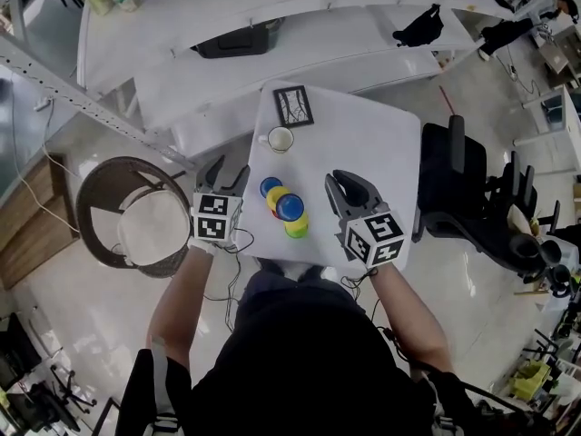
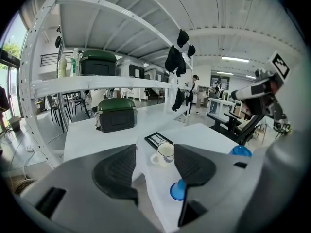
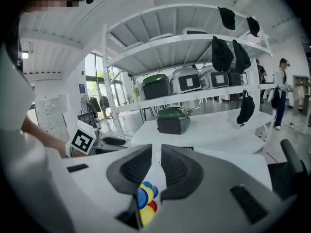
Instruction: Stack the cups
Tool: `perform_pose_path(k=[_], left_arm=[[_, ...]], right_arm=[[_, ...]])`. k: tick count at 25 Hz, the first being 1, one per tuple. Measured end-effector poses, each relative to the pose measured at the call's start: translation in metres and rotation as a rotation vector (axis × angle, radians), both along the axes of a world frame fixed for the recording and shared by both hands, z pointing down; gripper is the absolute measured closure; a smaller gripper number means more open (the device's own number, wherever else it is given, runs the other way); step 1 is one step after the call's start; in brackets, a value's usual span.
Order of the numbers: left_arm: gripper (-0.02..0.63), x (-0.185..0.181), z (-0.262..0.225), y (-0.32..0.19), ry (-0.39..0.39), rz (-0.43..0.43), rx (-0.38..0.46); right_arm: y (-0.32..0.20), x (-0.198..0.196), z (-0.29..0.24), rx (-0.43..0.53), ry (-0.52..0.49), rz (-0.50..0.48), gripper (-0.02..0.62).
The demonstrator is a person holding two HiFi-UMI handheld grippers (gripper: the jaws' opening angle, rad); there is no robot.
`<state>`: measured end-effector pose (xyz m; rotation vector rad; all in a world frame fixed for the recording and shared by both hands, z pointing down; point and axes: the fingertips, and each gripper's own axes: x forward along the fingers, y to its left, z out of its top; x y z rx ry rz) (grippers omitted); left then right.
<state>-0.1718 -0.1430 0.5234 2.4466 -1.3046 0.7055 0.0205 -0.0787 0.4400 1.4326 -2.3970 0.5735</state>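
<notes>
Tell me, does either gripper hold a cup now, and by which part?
Nothing is held. The left gripper is wide open and empty. The right gripper has its jaws nearly together, with nothing between them. The cups sit on the table.

A framed picture (image 1: 293,105) lies, seemingly flat, on the white table (image 1: 372,143).

No word, number or brand can be read anywhere. The only signs are black-and-white square markers, on the left cube (image 1: 215,218) of the left gripper (image 1: 225,176) and the right cube (image 1: 374,237) of the right gripper (image 1: 349,185). The framed card (image 1: 293,105) on the tabletop (image 1: 363,143) bears black branching lines — no lettering.
</notes>
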Motion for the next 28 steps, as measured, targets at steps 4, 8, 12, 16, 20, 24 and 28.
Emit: perform_pose_path(k=[4, 8, 12, 16, 20, 24, 28], left_arm=[[0.364, 0.001, -0.009, 0.005, 0.005, -0.015, 0.01], [0.364, 0.002, -0.018, 0.009, 0.005, -0.024, 0.021], [0.364, 0.005, -0.024, 0.013, 0.003, -0.023, 0.03], [0.364, 0.008, -0.034, 0.016, 0.005, -0.023, 0.04], [0.365, 0.013, -0.047, 0.018, 0.02, -0.023, 0.059], [0.367, 0.018, -0.06, 0.02, 0.04, -0.024, 0.079], [0.374, 0.02, -0.071, 0.02, 0.06, -0.023, 0.09]], right_arm=[[-0.001, 0.015, -0.011, 0.024, 0.003, 0.04, 0.544], [0.001, 0.028, -0.022, 0.069, 0.026, 0.064, 0.58], [0.004, 0.038, -0.03, 0.088, 0.036, 0.079, 0.592], [0.005, 0.044, -0.039, 0.125, 0.07, 0.074, 0.595], [0.006, 0.049, -0.048, 0.18, 0.084, 0.073, 0.595], [0.007, 0.054, -0.056, 0.211, 0.085, 0.077, 0.595], [0.005, 0.058, -0.06, 0.225, 0.085, 0.08, 0.595]])
